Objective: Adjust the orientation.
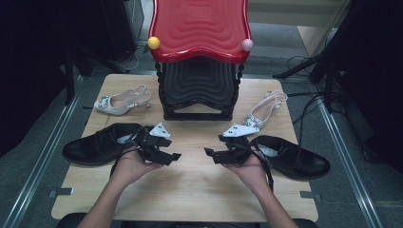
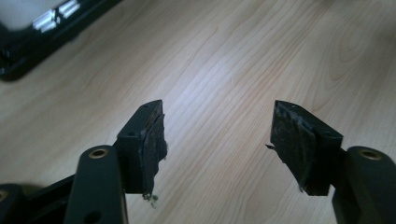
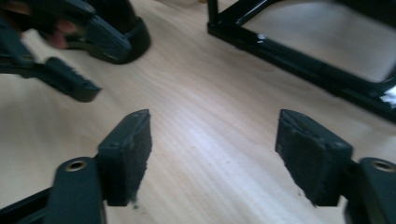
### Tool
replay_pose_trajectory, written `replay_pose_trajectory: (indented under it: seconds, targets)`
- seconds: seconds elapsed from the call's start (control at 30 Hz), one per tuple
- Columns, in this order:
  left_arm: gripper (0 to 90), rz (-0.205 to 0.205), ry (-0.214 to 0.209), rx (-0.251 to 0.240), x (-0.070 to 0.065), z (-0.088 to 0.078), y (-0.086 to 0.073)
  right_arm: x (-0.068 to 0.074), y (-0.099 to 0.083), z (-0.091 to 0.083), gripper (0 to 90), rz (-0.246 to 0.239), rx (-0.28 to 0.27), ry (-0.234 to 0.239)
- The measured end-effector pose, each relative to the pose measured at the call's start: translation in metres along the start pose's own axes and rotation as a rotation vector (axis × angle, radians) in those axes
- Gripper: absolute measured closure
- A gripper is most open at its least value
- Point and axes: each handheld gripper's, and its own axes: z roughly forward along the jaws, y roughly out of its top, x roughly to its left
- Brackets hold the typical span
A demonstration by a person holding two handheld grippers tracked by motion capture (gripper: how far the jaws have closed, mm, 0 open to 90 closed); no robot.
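Black shoes [image 1: 102, 144] flank both wide-open, empty grippers [image 1: 167, 156]; best approach each shoe squarely, jaws straddling its collar.

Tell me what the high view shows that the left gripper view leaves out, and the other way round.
High view alone: both black dress shoes, the left black shoe and the right black shoe, two pale slingback heels, the rack's red shelf, and the right gripper in its hand.

Left gripper view alone: a close look at the left gripper, its worn pads standing wide apart with nothing between them.

Shared: the wooden table and the base of the black rack.
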Motion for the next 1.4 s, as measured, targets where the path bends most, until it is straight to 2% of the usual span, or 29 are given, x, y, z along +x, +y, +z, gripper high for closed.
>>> replay_pose_trajectory:
  seconds: [0.03, 0.07, 0.1, 0.17, 0.2, 0.23, 0.33, 0.37, 0.4, 0.53, 0.63, 0.7, 0.77, 0.83, 1.0, 1.27, 1.33, 1.4]
  targets:
    - [39.0, -0.004, 0.001, 0.004, 0.000, 0.000, -0.001, -0.002, -0.002, 0.000, 31.5, 0.018, 0.008, 0.026]
    - [39.7, -0.004, 0.001, 0.004, 0.000, 0.000, -0.001, -0.002, -0.002, 0.000, 31.5, 0.018, 0.008, 0.026]
    - [41.5, -0.003, 0.002, -0.002, 0.001, -0.001, -0.001, -0.003, -0.004, 0.001, 33.0, 0.025, 0.040, 0.050]
    - [45.6, 0.001, -0.021, -0.029, 0.001, -0.007, -0.001, -0.001, -0.007, -0.001, 34.9, -0.013, 0.070, -0.007]
    - [46.3, -0.001, -0.025, -0.039, 0.001, -0.008, -0.002, 0.000, -0.008, -0.003, 34.9, -0.028, 0.066, -0.033]
    - [47.5, -0.001, -0.025, -0.039, 0.001, -0.008, -0.002, 0.001, -0.008, -0.006, 35.8, -0.039, 0.060, -0.038]
    - [48.3, -0.002, -0.025, -0.046, 0.003, -0.013, -0.003, 0.002, -0.008, -0.010, 37.5, -0.033, 0.039, -0.014]
    - [47.6, -0.032, -0.028, -0.049, 0.006, -0.016, -0.003, 0.004, -0.009, -0.013, 38.4, -0.041, 0.015, -0.004]
    - [46.0, -0.043, -0.033, -0.041, 0.007, -0.018, -0.002, 0.005, -0.010, -0.013, 38.4, -0.044, 0.015, 0.000]
    - [43.4, -0.050, -0.037, -0.028, 0.011, -0.021, -0.002, 0.008, -0.012, -0.010, 38.2, -0.057, 0.031, 0.010]
    - [42.9, -0.061, -0.023, -0.043, 0.014, -0.027, -0.002, 0.009, -0.014, -0.006, 38.7, -0.049, 0.066, 0.043]
    - [42.9, -0.068, -0.020, -0.040, 0.015, -0.031, -0.002, 0.009, -0.015, -0.003, 38.9, -0.068, 0.081, 0.044]
    - [43.3, -0.079, -0.007, -0.040, 0.017, -0.036, -0.003, 0.010, -0.016, -0.001, 41.3, -0.086, 0.102, 0.038]
    - [44.4, -0.087, 0.002, -0.049, 0.019, -0.042, -0.005, 0.010, -0.015, 0.000, 43.5, -0.081, 0.112, 0.044]
    - [45.7, -0.134, 0.049, -0.050, 0.029, -0.059, -0.010, 0.010, -0.014, 0.001, 42.6, -0.073, 0.096, 0.061]
    - [45.4, -0.193, 0.122, -0.073, 0.040, -0.080, -0.021, 0.012, -0.010, 0.010, 42.1, -0.072, 0.125, 0.085]
    - [44.9, -0.199, 0.157, -0.064, 0.044, -0.084, -0.024, 0.013, -0.009, 0.012, 41.8, -0.081, 0.129, 0.087]
    - [45.0, -0.226, 0.175, -0.057, 0.051, -0.086, -0.028, 0.013, -0.008, 0.013, 41.7, -0.082, 0.135, 0.090]
